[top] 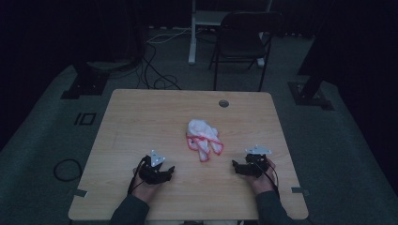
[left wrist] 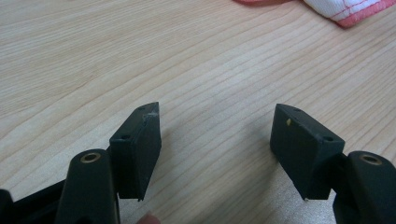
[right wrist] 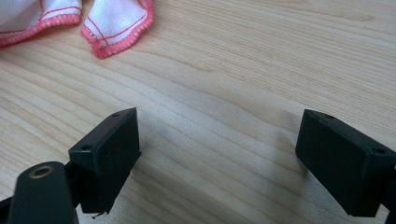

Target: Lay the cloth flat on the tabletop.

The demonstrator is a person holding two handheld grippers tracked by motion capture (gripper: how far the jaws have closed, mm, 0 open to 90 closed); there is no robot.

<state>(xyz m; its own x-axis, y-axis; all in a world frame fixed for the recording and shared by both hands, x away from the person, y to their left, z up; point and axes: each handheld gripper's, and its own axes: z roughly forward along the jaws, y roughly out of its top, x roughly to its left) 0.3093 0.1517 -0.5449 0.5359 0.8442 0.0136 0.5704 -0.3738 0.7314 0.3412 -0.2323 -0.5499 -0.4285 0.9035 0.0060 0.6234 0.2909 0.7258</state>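
A crumpled white cloth with pink-red stitched edging point(top: 202, 138) lies near the middle of the light wooden tabletop point(top: 141, 122), slightly toward its near edge. The left gripper point(top: 170, 171) rests by the near edge, left of the cloth and apart from it, its black jaws spread wide with only bare wood between them. The right gripper point(top: 234, 167) sits by the near edge on the cloth's right, jaws likewise wide apart and holding nothing, the cloth's corner point(right wrist: 119, 25) just ahead.

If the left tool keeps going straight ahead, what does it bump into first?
Probably the white cloth with the pink edge. The left tool is open, and bare table lies ahead until that cloth.
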